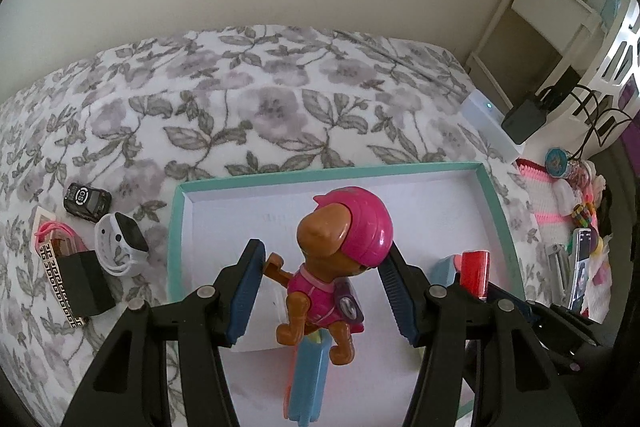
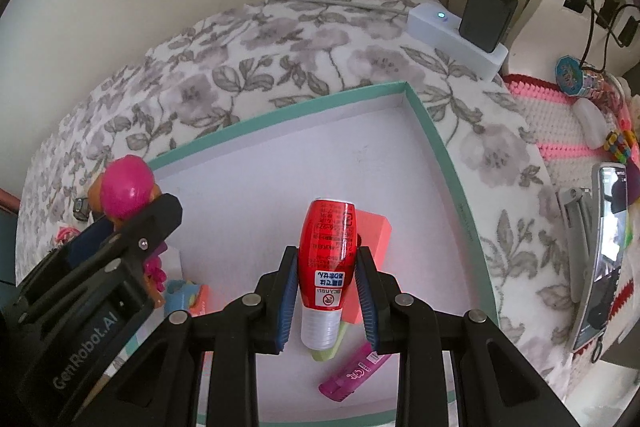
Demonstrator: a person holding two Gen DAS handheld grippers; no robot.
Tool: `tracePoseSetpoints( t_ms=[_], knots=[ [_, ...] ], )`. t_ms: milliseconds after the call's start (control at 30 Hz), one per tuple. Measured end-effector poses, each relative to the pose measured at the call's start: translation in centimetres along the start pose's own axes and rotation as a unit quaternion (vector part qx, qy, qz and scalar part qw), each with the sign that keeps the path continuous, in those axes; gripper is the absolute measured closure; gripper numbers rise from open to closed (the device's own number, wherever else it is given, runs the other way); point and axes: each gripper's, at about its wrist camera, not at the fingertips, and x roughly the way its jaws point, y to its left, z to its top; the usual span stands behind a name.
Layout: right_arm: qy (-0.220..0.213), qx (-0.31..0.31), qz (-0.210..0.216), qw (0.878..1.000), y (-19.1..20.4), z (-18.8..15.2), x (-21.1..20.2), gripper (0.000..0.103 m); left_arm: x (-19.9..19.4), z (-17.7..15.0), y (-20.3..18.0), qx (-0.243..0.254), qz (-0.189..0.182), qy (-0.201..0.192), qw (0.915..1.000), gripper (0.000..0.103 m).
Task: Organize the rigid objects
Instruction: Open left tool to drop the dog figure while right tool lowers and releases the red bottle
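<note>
In the left wrist view, the left gripper (image 1: 322, 277) stands spread apart either side of a pink-helmeted dog figure (image 1: 334, 267), not gripping it, above the teal-rimmed box (image 1: 502, 223). In the right wrist view, the right gripper (image 2: 326, 301) is clamped on a red bottle (image 2: 328, 259) over that box, beside a pink pen (image 2: 352, 373).

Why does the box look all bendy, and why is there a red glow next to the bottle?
Left wrist view: the fisheye lens bows the teal box's rim and darkens the corners. Right wrist view: the same bend, and light reflecting off the red bottle tints the white floor pink beside the right gripper; everything looks sharp.
</note>
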Motion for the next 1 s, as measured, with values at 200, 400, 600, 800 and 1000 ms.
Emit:
tracePoseSetpoints(
  t_ms=[200,400,600,800,1000],
  knots=[
    [0.009,-0.002,-0.005,1.0,0.0,0.0,0.6,0.073,0.2,-0.1,0.3,-0.002,0.0,0.007,1.0,0.043],
    [0.014,-0.009,-0.007,1.0,0.3,-0.1,0.8,0.073,0.0,0.0,0.5,-0.004,0.003,0.004,1.0,0.043],
    [0.016,-0.011,-0.011,1.0,0.4,-0.2,0.9,0.073,-0.3,0.0,0.8,-0.011,0.005,0.004,0.9999,0.043],
    [0.017,-0.009,-0.014,1.0,0.4,-0.1,0.8,0.07,-1.1,0.2,1.4,-0.021,0.009,-0.003,0.9997,0.043],
    [0.006,-0.009,-0.017,1.0,0.5,0.1,0.0,0.059,-2.2,0.6,2.2,-0.032,0.021,-0.011,0.9992,0.043]
  ],
)
